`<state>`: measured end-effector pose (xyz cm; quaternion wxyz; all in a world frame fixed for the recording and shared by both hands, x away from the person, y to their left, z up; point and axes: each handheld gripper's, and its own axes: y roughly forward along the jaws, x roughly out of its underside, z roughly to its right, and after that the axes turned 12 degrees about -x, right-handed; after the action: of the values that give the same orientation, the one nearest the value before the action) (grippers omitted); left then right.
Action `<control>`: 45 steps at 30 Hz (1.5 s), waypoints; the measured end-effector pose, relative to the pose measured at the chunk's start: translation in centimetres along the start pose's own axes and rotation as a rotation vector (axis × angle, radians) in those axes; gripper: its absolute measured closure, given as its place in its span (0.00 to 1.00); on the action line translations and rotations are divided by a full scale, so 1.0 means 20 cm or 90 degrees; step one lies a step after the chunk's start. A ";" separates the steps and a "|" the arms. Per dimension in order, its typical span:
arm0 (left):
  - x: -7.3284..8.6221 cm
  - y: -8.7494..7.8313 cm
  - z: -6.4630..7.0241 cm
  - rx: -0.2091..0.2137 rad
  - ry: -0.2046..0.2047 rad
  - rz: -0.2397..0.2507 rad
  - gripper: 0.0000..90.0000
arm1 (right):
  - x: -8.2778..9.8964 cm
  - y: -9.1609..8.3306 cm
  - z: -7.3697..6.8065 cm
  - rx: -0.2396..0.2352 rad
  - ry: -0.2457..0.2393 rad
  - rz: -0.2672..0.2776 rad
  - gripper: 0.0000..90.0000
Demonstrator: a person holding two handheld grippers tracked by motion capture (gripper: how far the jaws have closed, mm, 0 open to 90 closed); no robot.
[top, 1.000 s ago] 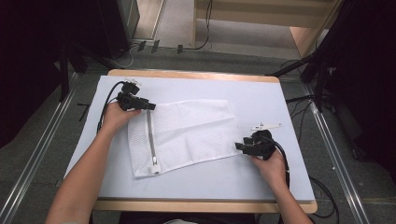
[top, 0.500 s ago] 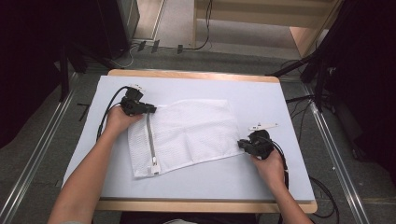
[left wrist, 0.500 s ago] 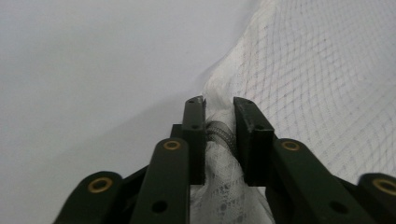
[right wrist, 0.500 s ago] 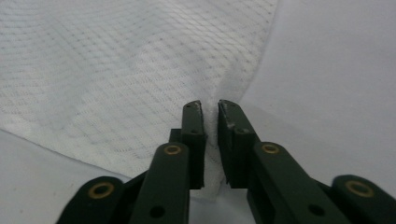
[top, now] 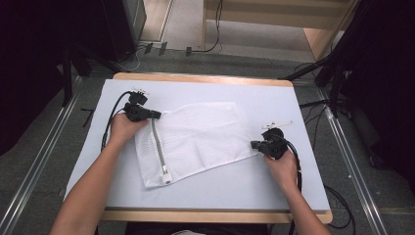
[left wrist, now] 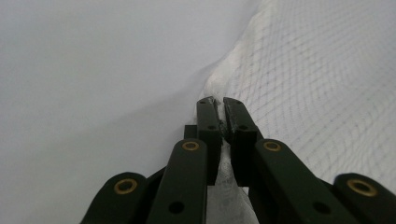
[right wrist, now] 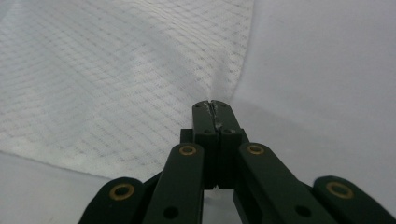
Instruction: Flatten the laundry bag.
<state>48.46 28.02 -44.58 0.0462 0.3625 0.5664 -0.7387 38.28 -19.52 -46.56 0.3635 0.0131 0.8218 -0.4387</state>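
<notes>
The white tabletop (top: 244,191) carries a white mesh laundry bag (top: 195,139), lying flat near its middle with the zipper (top: 159,152) along its left edge. The left hand-held gripper (top: 157,116) has just closed and pinches the bag's upper left corner. The right hand-held gripper (top: 254,145) has just closed too, clamping the bag's lower right corner.

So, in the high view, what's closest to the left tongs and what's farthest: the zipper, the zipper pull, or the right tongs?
1. Zipper: its top end lies right beside the left tongs.
2. Zipper pull: nearer the front edge.
3. Right tongs: across the mesh bag.
</notes>
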 end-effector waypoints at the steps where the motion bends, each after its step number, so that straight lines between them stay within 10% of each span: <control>1: 0.02 -0.03 0.01 -0.004 -0.003 0.001 0.97 | -0.03 0.02 0.02 0.007 0.000 -0.002 1.00; 17: 0.30 -0.22 0.14 0.003 -0.072 0.008 0.97 | -0.32 0.16 0.18 0.004 -0.005 0.000 1.00; 31: 0.53 -0.35 0.28 0.026 -0.076 0.004 0.96 | -0.51 0.32 0.17 -0.020 -0.040 0.023 1.00; 36: 0.52 -0.41 0.24 0.020 -0.085 0.031 0.87 | -0.52 0.34 0.14 -0.018 -0.041 0.008 0.94; 45: 0.35 -0.42 0.15 0.008 -0.083 0.051 0.66 | -0.46 0.12 0.04 -0.006 -0.051 0.055 0.82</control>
<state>37.87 30.81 -41.54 0.1103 0.3362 0.5423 -0.7621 46.35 -15.98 -42.87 0.4149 0.0291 0.8070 -0.4192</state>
